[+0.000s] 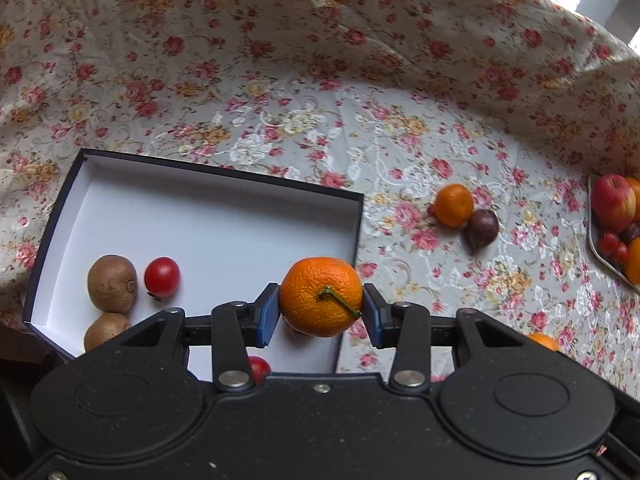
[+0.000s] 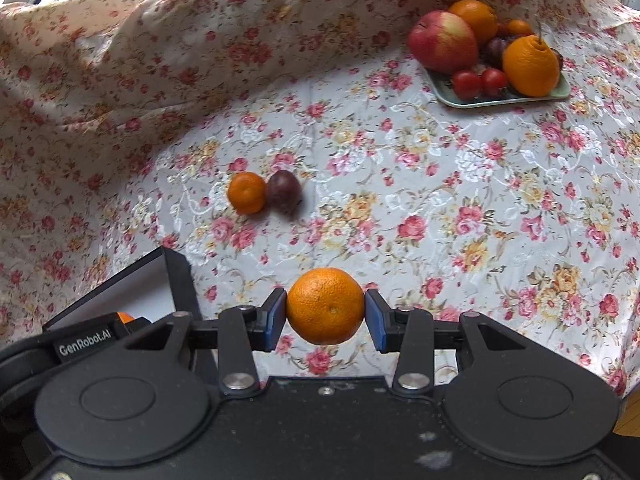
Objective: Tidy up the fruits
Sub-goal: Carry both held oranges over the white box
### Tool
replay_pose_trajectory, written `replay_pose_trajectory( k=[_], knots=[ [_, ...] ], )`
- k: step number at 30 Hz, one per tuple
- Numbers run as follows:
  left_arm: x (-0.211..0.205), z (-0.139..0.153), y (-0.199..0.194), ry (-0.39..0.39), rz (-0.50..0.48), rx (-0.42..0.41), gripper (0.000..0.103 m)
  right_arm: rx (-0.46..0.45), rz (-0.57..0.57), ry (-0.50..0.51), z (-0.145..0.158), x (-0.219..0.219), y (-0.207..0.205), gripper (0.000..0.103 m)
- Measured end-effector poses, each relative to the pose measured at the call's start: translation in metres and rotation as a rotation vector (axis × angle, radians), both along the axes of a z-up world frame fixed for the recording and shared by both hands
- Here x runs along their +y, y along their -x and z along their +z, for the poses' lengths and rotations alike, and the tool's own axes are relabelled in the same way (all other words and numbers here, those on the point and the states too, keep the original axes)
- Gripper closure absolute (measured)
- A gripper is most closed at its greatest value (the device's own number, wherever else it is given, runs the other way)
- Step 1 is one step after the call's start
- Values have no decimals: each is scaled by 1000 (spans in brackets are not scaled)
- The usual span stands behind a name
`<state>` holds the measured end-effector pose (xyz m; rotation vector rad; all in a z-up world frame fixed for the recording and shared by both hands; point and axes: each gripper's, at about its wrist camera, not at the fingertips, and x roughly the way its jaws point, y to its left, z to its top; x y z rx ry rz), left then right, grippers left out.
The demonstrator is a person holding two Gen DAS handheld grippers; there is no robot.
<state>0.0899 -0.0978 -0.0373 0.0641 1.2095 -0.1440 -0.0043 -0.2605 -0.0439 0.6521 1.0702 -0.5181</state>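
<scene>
- As the left wrist view has it, the left gripper [image 1: 321, 312] pinches a stemmed mandarin [image 1: 320, 296] between its blue pads [image 1: 267, 316], stem end toward the camera — held over the right edge of the box [image 1: 200, 216], probably for dropping inside.
- Box contents: two kiwis [image 1: 112, 282] and a cherry tomato [image 1: 161, 277] at its left side; another red fruit shows partly behind the gripper linkage.
- Right of the box, on the floral cloth [image 1: 440, 140], a small mandarin [image 1: 453, 205] touches a dark passion fruit [image 1: 483, 228].
- Left tool looks forward and down; the fruit is clear of the box floor, as far as I can judge.
- Right wrist view: the right gripper [image 2: 325, 314] is pressed onto a second mandarin [image 2: 325, 305], carried above the cloth just right of the box corner [image 2: 178, 280].
- Well beyond the box, the tray [image 2: 480, 100] holds an apple [image 2: 442, 40], oranges and cherry tomatoes — likely the source pile.
- Right tool is level and waiting beside the box; judged next in turn.
</scene>
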Motion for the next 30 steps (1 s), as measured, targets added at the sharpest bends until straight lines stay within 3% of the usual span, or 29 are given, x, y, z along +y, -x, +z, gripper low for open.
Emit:
replay_pose_trajectory(
  k=[9, 18, 30],
  knots=[
    [71, 7, -28, -19, 160, -40, 52, -76, 132, -4, 9, 58, -43, 59],
    [137, -2, -38, -86, 271, -45, 52, -129, 251, -7, 12, 116, -79, 58],
    [172, -13, -42, -92, 309, -13, 52, -105, 396, 63, -6, 173, -96, 58]
  ],
)
